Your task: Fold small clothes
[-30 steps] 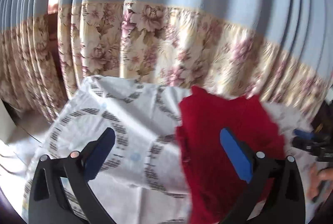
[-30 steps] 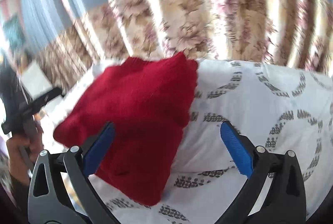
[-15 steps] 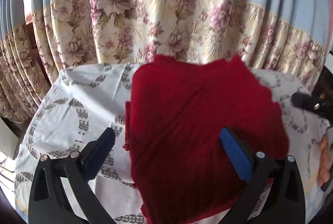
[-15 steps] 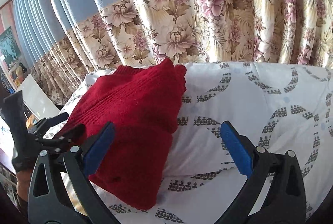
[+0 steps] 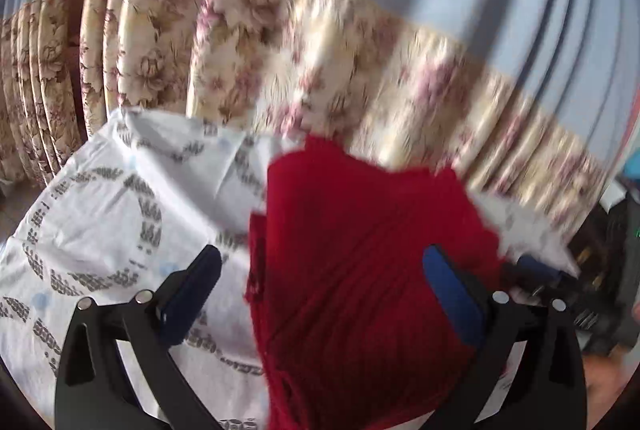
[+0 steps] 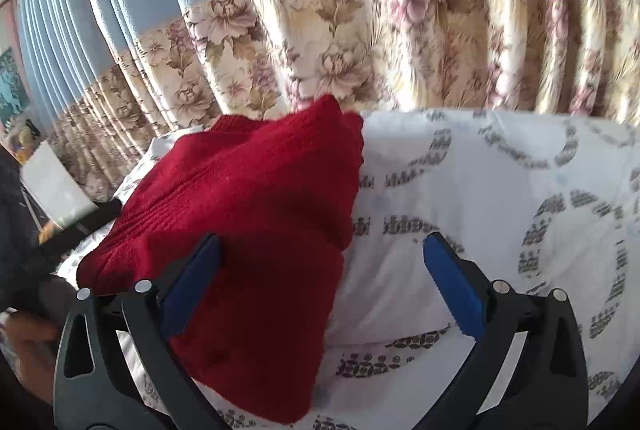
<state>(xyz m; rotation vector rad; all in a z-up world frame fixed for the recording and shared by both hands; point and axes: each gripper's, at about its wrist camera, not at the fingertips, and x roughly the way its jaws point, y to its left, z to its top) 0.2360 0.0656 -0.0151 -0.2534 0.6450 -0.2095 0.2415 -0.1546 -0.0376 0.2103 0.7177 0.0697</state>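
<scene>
A folded red knit sweater (image 5: 360, 262) lies on a white bedsheet with grey ring patterns (image 5: 100, 214). My left gripper (image 5: 320, 294) is open and empty, hovering over the sweater's left edge; this view is blurred. In the right wrist view the sweater (image 6: 248, 230) lies at left on the sheet (image 6: 500, 210). My right gripper (image 6: 320, 286) is open and empty over the sweater's right edge, its left finger (image 6: 192, 282) in front of the red cloth.
Floral and blue curtains (image 6: 360, 30) hang just behind the bed. The other gripper (image 5: 536, 270) and a hand show at the right edge of the left wrist view. A white board (image 6: 52, 186) stands at far left in the right wrist view.
The left wrist view has swung left and blurred, so the sweater sits further right in it. The right gripper has moved a little closer to the sweater. Both stay open.
</scene>
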